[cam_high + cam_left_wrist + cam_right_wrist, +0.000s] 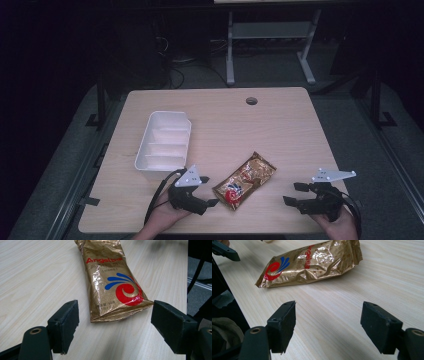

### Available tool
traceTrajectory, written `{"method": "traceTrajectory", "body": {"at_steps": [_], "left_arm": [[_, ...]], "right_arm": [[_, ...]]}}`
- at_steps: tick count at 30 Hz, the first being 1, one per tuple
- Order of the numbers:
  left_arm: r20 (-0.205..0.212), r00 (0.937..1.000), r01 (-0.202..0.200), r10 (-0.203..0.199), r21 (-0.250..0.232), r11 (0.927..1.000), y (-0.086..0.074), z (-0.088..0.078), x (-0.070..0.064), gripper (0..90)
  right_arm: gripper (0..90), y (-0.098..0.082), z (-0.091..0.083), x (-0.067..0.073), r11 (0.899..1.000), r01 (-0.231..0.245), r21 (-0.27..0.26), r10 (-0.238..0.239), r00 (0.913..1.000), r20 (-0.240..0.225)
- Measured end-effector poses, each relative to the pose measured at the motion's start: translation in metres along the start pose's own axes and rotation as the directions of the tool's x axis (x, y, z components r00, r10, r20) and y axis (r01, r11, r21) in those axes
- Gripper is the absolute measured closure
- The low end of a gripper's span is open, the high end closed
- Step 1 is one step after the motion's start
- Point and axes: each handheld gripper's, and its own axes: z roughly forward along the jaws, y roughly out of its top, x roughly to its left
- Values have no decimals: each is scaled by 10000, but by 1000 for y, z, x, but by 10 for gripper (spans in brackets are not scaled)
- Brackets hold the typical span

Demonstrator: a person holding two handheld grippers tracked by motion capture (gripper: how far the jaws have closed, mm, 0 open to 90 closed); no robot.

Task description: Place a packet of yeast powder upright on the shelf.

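Tray (164, 144) sits empty toward the table's (280, 130) left edge. Left gripper (209, 192), jaws wide, is lined up just beside the packet's (245, 180) near end at the front edge, likely for a grasp. Right gripper (292, 193), also wide, waits apart near the front right corner.

The table (290, 125) is pale matt wood grain; the packet (112, 282) is glossy, crinkled gold foil; the tray (165, 142) looks smooth white plastic.
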Motion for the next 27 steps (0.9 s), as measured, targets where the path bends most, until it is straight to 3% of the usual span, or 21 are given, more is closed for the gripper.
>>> {"method": "traceTrajectory", "body": {"at_steps": [15,23,27], "left_arm": [[138,9999,69,-70,70,10000,10,9,0,299],[160,9999,-73,62,683,9976,22,26,4,441],[223,9996,-169,152,803,9966,26,32,5,526]], "right_arm": [[250,15,3,-2,9996,-221,-198,226,9994,246],[243,47,17,-9,9992,-352,-182,357,9990,282],[243,69,31,-15,9989,-457,-88,459,9986,252]]}}
